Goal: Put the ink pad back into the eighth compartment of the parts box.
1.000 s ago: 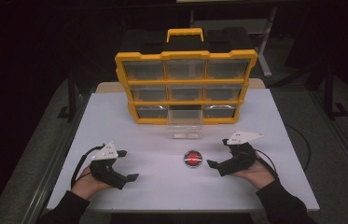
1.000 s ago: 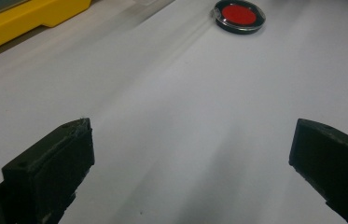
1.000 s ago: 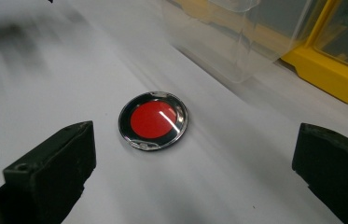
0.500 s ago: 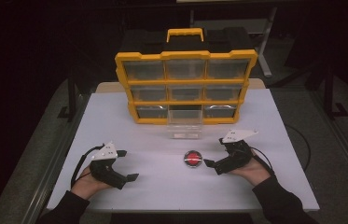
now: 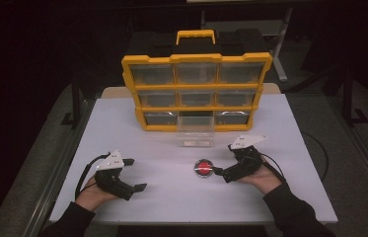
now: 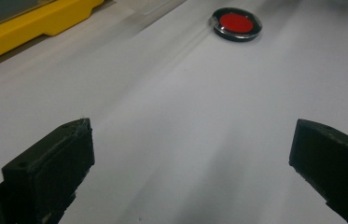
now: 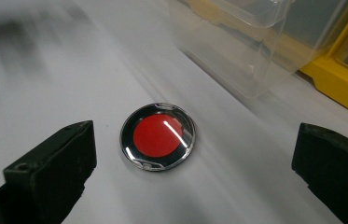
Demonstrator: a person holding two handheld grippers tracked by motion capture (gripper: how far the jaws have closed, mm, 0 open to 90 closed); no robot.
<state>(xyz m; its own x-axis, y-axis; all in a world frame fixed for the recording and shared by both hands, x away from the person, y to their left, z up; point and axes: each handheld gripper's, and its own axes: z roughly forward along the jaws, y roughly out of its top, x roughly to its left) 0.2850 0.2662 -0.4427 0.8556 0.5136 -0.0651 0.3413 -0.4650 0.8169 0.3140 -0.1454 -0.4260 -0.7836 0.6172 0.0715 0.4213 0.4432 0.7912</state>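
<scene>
Since a second ago, the right gripper [image 5: 219, 172] has slid left toward the red disc [image 5: 203, 167], its tips now just beside it; the left gripper [image 5: 134, 174] has stayed put. That disc, red in a black and clear rim, lies flat on the white table [image 5: 171, 197], near of the clear drawer [image 5: 196, 132] pulled out of the yellow organizer [image 5: 197, 92]. No contents are visible in the drawer; what the other compartments hold cannot be told. The right hand [image 5: 258, 173] rests low on the table, jaws spread wide and empty. The left gripper lies well to the left, jaws also wide apart. From the right gripper view, the disc [image 7: 157, 136] sits between the jaws but beyond their tips, untouched, the drawer wall [image 7: 237, 51] beyond. From the left gripper view, the disc [image 6: 236, 24] sits far off.
</scene>
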